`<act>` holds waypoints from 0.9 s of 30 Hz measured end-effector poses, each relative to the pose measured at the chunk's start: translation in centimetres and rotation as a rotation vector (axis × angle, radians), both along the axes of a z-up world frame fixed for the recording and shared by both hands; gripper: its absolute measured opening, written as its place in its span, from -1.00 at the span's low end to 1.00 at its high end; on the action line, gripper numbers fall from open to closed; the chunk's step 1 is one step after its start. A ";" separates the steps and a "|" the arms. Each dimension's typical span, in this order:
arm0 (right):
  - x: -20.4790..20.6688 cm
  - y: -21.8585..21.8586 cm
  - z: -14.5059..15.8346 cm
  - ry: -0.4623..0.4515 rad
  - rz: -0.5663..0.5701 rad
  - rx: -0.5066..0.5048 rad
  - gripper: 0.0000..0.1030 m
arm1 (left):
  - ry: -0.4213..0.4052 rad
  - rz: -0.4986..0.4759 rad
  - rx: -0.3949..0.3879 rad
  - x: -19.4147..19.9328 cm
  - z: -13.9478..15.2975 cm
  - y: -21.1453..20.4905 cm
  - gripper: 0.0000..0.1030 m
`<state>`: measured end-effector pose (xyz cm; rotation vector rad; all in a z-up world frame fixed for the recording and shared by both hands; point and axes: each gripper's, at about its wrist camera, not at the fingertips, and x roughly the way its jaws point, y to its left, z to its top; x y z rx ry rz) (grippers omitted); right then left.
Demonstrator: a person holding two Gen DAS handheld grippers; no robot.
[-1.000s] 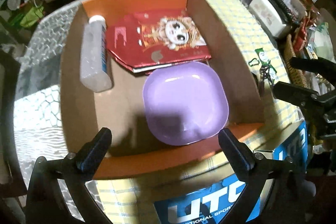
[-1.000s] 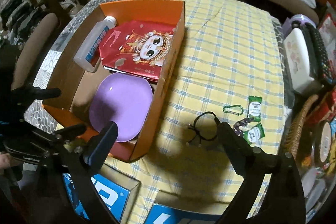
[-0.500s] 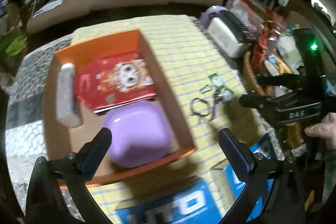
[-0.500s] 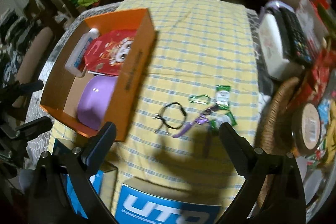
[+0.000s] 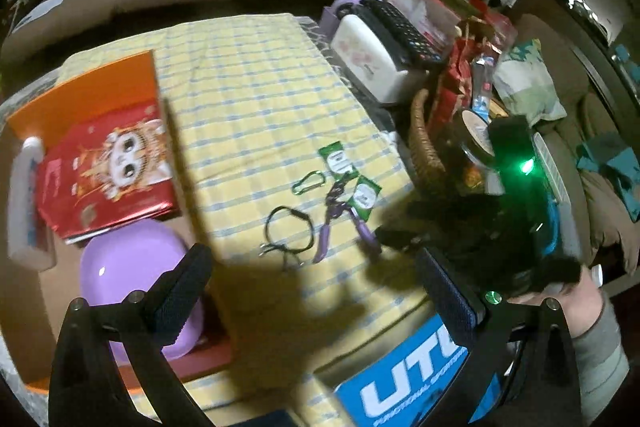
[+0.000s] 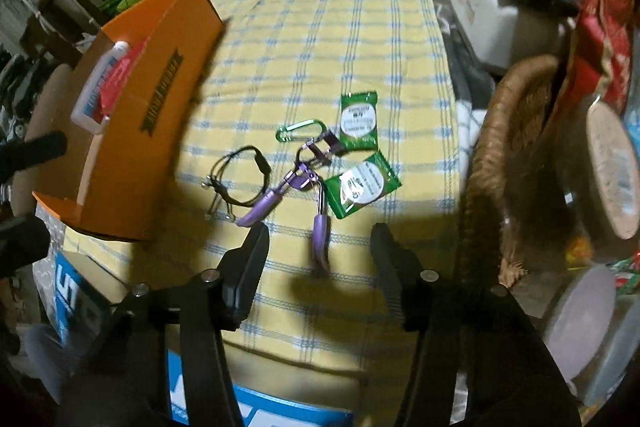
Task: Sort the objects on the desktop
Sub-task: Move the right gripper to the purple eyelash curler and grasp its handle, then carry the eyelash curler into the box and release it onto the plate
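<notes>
1. My right tongs [image 6: 318, 247] are closing, nothing between them yet; the purple eyelash curler [image 6: 298, 195] lies on the bench [image 6: 320, 27] just ahead.
2. I should straddle one handle squarely, avoiding the black cord [image 6: 240, 179].
3. My left tongs [image 5: 316, 287] stand apart, empty, near the orange box [image 5: 80, 95].

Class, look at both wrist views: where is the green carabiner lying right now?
The green carabiner lies on the yellow checked cloth, right of the orange box, just left of the upper green packet and above the purple-handled tool.
</notes>
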<state>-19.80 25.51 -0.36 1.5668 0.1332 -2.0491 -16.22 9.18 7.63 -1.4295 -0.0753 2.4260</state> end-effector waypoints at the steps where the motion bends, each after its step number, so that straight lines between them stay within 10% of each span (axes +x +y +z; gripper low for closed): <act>1: 0.0 0.0 -0.5 0.001 -0.001 0.001 -0.15 | 0.004 -0.003 -0.003 -0.1 -0.1 0.4 1.00; 14: 0.0 -2.2 -4.3 -0.009 0.081 0.149 -0.84 | 0.022 -0.018 -0.108 -0.4 -0.7 2.2 0.96; 27: 0.2 2.2 1.8 -0.006 -0.029 -0.042 -0.84 | 0.061 -0.143 -0.259 0.0 -1.2 5.8 0.64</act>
